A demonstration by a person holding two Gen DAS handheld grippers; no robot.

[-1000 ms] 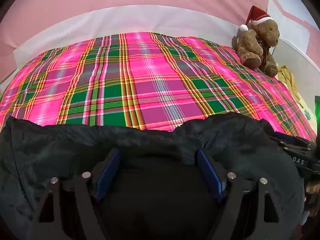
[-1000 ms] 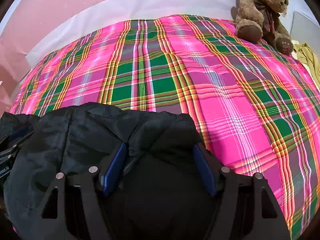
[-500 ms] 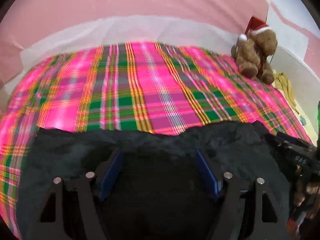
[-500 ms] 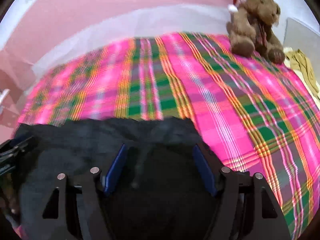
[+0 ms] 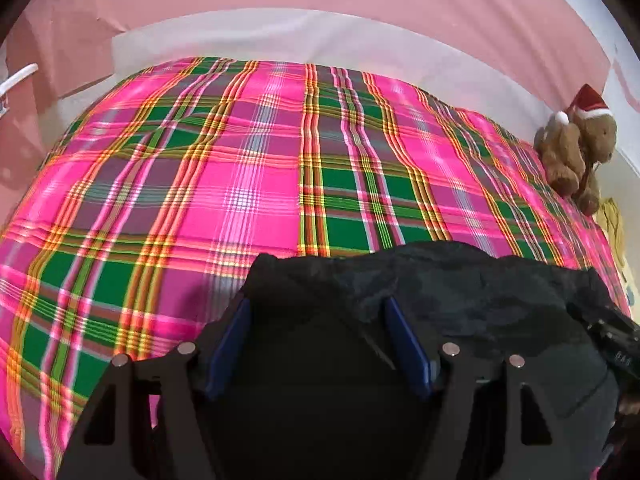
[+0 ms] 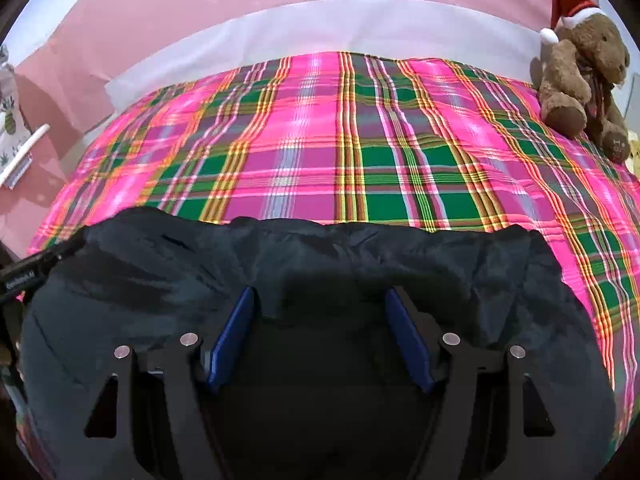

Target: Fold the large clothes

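A bulky black garment [image 5: 480,300] hangs over a bed with a pink and green plaid cover [image 5: 240,180]. My left gripper [image 5: 316,304] has thick black cloth filling the gap between its blue pads, and its jaws are closing on it. The garment's left edge lies just beside the left finger. In the right wrist view the black garment [image 6: 160,264] spreads across the whole lower frame. My right gripper [image 6: 320,296] is shut on a thick wad of it. Each gripper's body shows at the edge of the other's view.
A brown teddy bear [image 6: 580,80] in a red Santa hat sits at the bed's far right corner. Yellow cloth [image 5: 614,220] lies beyond it. A white band and a pink wall run behind the plaid cover [image 6: 320,140]. A white rod [image 6: 20,156] shows at far left.
Both views have swung left across the bed, so the bear sits further right. In the left wrist view the garment no longer reaches left of the gripper; in the right wrist view it spreads further right.
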